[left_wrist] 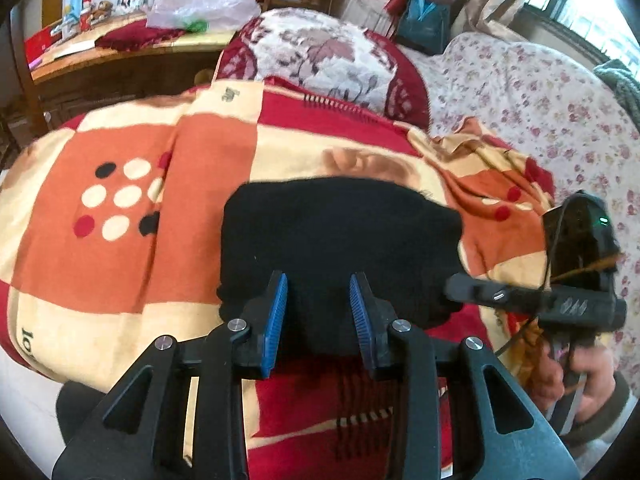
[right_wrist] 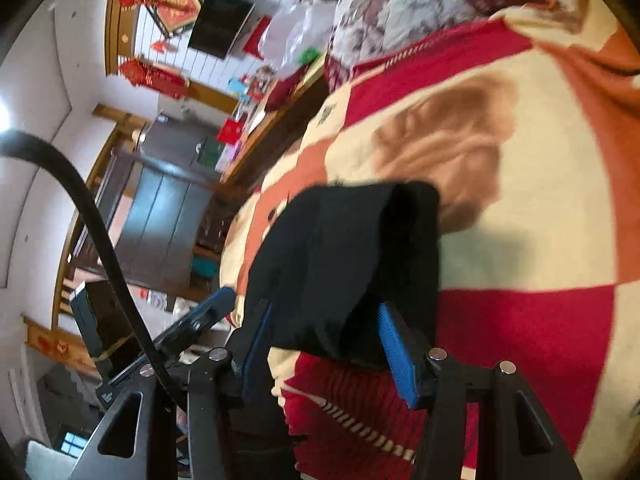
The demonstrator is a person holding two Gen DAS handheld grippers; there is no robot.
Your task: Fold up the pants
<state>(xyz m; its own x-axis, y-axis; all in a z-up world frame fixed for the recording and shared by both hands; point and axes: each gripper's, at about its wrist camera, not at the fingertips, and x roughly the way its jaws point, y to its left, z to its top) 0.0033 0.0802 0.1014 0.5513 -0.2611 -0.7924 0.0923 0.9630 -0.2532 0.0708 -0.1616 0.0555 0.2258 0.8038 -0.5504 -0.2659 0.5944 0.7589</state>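
The black pants (left_wrist: 340, 240) lie folded into a compact bundle on a checked red, orange and cream blanket (left_wrist: 120, 240). My left gripper (left_wrist: 318, 284) stands open at the bundle's near edge; dark cloth shows in the gap and the blue pads do not press it. My right gripper (left_wrist: 452, 292) comes in from the right, with a fingertip at the bundle's right edge. In the right wrist view the pants (right_wrist: 340, 260) fill the space between the jaws of my right gripper (right_wrist: 326, 308), which look open. My left gripper's blue pad (right_wrist: 216, 300) shows at the left.
A hand (left_wrist: 580, 380) holds the right gripper's handle. A floral pillow (left_wrist: 320, 56) and a flowered bedcover (left_wrist: 540, 100) lie beyond the blanket. A wooden desk (left_wrist: 120, 56) with a plastic bag (left_wrist: 200, 4) stands at the back left. A black cable (right_wrist: 100, 240) crosses the right wrist view.
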